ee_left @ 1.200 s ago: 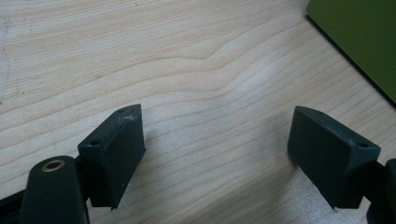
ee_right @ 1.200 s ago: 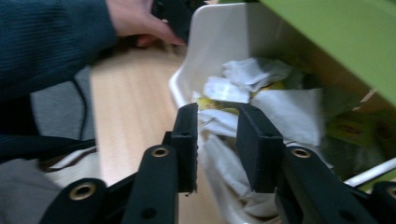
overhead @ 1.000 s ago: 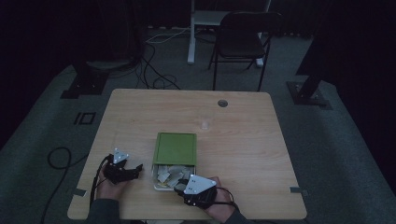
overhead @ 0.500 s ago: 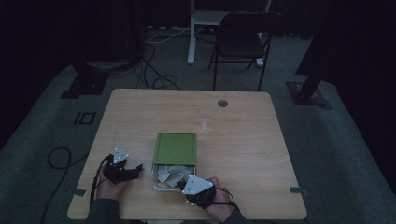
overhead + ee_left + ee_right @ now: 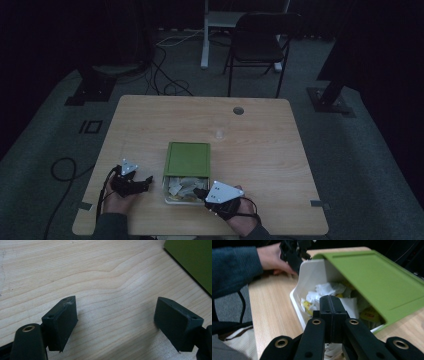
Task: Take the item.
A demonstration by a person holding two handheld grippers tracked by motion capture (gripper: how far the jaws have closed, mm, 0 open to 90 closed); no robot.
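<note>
1. A white box (image 5: 172, 199) with a green lid (image 5: 187, 159) stands on the wooden counter (image 5: 260, 150), near its near edge and about in the middle between left and right.
2. The lid covers the far part of the box; the near part is open, and white and yellow paper packets (image 5: 181, 186) lie inside.
3. The right tongs (image 5: 197, 191) are at the near right corner of the box, over the packets.
4. In the right gripper view their jaws are pressed together; I cannot tell if a packet is caught between them.
5. The left tongs (image 5: 146, 181) rest just left of the box, low over the bare counter.
6. In the left gripper view their jaws stand wide apart, with only wood between them.
</note>
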